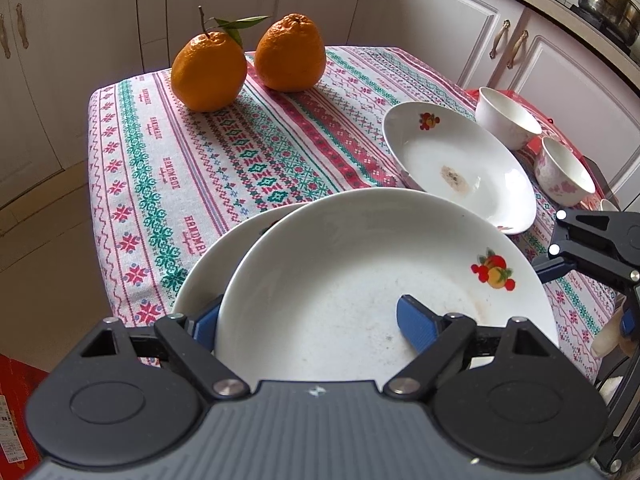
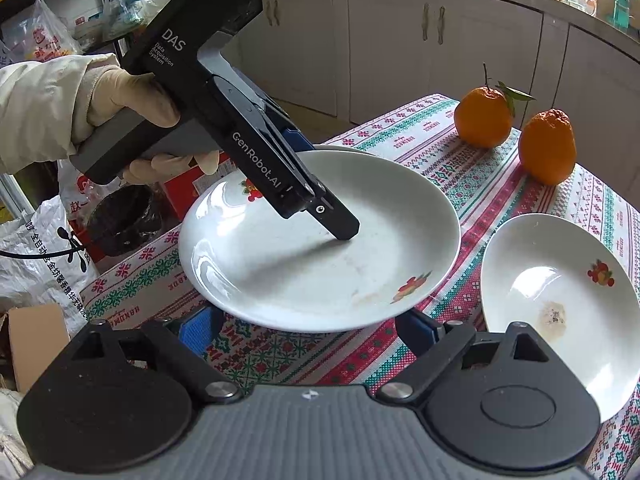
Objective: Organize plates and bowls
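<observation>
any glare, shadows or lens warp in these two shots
Left wrist view: fisheye bends the cabinets and darkens the corners; soft, even light. Right wrist view: window glare streaks the top plate, where the left gripper casts a soft shadow.

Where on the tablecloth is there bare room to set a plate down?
The widest bare stretch of tablecloth lies between the two oranges and the stacked plates at the near edge. The far right is crowded: a stained plate with two small bowls close behind it. Only a narrow strip separates the stained plate from the stack.
</observation>
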Demonstrator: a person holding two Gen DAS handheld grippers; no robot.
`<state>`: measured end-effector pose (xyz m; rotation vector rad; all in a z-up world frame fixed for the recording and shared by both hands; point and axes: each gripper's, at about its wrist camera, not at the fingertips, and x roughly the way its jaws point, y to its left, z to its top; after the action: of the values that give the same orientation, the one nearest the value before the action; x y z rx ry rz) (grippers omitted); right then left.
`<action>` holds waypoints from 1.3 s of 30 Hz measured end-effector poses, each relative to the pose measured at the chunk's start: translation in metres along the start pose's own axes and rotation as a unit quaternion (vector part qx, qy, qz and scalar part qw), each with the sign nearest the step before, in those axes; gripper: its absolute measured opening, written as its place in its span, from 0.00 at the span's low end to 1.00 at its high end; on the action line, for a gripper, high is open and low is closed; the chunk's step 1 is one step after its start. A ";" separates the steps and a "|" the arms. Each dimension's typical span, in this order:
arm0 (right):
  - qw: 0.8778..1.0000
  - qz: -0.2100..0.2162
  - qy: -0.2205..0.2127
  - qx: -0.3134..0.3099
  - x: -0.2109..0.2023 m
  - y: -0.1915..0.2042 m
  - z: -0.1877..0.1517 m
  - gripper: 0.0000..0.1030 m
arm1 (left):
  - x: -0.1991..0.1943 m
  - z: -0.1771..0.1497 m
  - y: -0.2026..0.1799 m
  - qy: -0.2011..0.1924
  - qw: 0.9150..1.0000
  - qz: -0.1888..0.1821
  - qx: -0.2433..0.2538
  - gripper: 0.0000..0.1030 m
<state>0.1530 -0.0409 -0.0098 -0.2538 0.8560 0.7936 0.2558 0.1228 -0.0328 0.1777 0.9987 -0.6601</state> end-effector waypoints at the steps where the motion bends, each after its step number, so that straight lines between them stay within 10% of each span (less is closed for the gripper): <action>1: 1.000 0.001 -0.001 0.000 0.000 0.000 0.000 0.93 | 0.000 0.000 0.000 0.001 1.000 0.001 0.001 0.86; 39: 0.999 0.015 -0.034 0.013 -0.009 -0.004 -0.007 0.93 | 0.001 0.009 -0.007 0.026 0.999 0.021 0.028 0.92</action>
<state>0.1486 -0.0517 -0.0075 -0.1894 0.8074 0.8146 0.2584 0.1130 -0.0279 0.2660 1.0245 -0.6493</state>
